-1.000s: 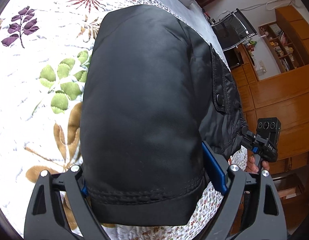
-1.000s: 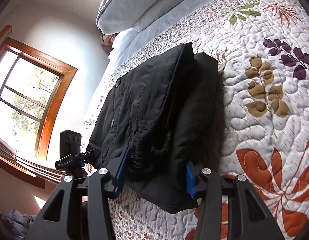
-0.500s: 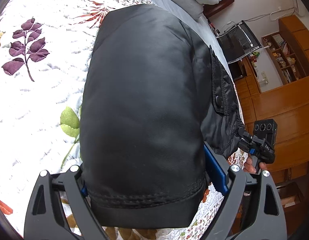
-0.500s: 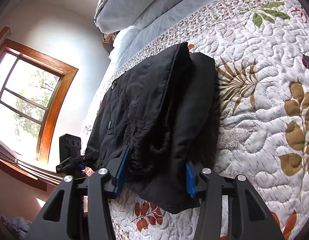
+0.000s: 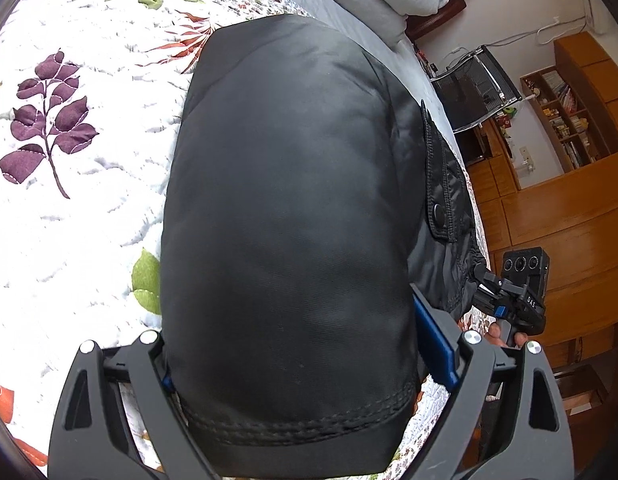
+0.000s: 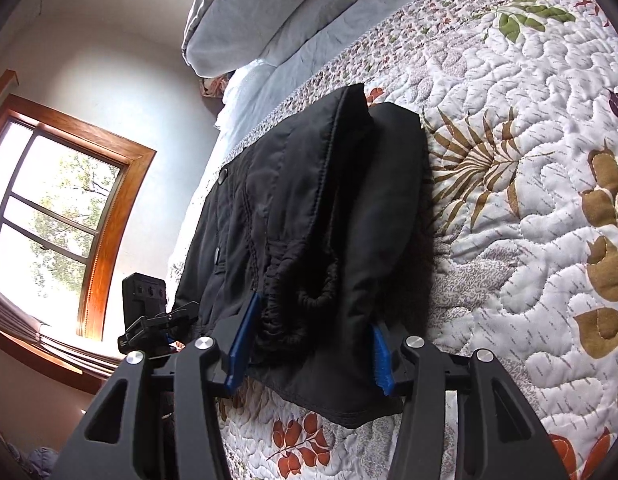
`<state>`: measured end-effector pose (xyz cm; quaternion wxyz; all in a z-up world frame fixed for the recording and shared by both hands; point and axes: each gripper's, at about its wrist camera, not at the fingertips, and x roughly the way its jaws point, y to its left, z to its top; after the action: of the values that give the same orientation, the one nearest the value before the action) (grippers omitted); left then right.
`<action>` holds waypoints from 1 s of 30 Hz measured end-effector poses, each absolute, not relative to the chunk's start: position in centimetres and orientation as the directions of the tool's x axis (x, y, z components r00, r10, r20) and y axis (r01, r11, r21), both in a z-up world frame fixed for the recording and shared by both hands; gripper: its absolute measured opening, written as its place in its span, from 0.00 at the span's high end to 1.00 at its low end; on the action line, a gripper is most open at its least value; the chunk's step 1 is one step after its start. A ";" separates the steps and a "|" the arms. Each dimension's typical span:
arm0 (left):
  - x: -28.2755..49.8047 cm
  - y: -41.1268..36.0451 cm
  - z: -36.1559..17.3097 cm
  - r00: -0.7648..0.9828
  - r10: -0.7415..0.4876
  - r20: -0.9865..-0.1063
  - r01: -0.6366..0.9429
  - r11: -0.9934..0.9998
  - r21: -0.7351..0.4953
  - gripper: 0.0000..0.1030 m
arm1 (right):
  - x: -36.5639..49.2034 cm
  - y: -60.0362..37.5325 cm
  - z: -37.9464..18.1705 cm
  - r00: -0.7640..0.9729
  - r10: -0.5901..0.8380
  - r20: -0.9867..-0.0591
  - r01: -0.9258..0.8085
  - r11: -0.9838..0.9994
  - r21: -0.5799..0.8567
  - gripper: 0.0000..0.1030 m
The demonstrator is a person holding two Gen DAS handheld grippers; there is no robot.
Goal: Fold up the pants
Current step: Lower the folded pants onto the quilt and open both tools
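Observation:
Black pants [image 5: 293,208] lie folded over on the quilted bed. My left gripper [image 5: 305,364] is shut on the hemmed end of the folded pant leg, which fills the space between its blue-padded fingers. My right gripper [image 6: 309,344] is shut on the gathered elastic waistband and folded layers of the pants [image 6: 309,208]. The right gripper [image 5: 517,300] shows in the left wrist view at the far right. The left gripper [image 6: 157,320] shows in the right wrist view at the left, at the pants' edge.
The floral quilt [image 6: 529,168] covers the bed. Grey pillows [image 6: 269,4] lie at the head. A window [image 6: 57,216] is beyond the bed's left edge. Wooden drawers and shelves [image 5: 569,184] and a black chair [image 5: 477,84] stand past the other side.
Both grippers have carried the held pants up the bed toward the pillows; the quilt pattern slides back beneath them. Both grips are unchanged.

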<state>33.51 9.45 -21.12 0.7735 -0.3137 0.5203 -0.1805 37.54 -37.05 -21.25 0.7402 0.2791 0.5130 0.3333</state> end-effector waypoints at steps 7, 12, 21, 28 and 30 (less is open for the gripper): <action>33.9 8.1 -20.2 0.393 -0.571 -0.721 -0.024 0.777 -0.629 0.12 | 36.9 -37.8 -22.3 0.270 0.788 -0.553 -0.174 0.605 0.777 0.48; 33.9 7.6 -19.9 0.380 -0.545 -0.748 -0.019 0.803 -0.595 0.08 | 36.5 -38.2 -22.6 0.281 0.784 -0.553 -0.162 0.607 0.778 0.37; 31.7 6.5 -17.1 0.462 -0.327 -0.824 -0.026 0.924 -0.382 0.03 | 33.7 -38.4 -20.8 0.341 0.710 -0.616 -0.168 0.691 0.703 0.34; 32.1 6.2 -17.1 0.485 -0.296 -0.823 -0.011 0.939 -0.345 0.03 | 33.3 -36.6 -20.7 0.311 0.685 -0.659 -0.193 0.724 0.662 0.34; 32.6 6.4 -17.5 0.484 -0.297 -0.823 -0.019 0.937 -0.349 0.03 | 32.9 -36.0 -20.4 0.308 0.680 -0.665 -0.213 0.731 0.648 0.38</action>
<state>32.56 6.45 -17.48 0.8468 -0.1576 0.5014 -0.0819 32.94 -35.99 -20.40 0.7760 0.2277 0.5131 0.2875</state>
